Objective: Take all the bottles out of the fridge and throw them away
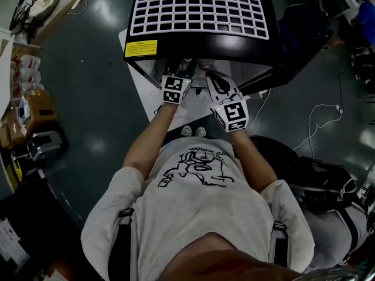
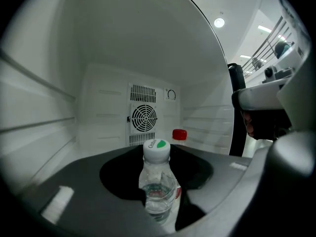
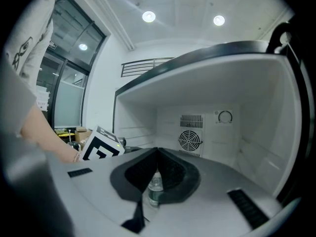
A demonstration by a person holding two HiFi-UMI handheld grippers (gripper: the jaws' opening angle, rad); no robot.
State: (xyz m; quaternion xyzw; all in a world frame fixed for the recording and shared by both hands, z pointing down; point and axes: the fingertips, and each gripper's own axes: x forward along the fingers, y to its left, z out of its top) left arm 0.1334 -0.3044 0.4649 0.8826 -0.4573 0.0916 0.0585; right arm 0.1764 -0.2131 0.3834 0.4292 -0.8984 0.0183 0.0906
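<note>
Inside the fridge [image 2: 59, 83], the left gripper [image 2: 157, 168] pinches a clear bottle [image 2: 159, 189] (white cap, green mark) while the right gripper [image 3: 158, 151] hovers alongside, jaws pressed together.

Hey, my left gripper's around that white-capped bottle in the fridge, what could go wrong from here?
The white-capped bottle looks thin and nearly empty, so it may buckle or slip from the left gripper. The red-capped bottle behind it might get overlooked. The right gripper sits close and may bump the left on withdrawal.
</note>
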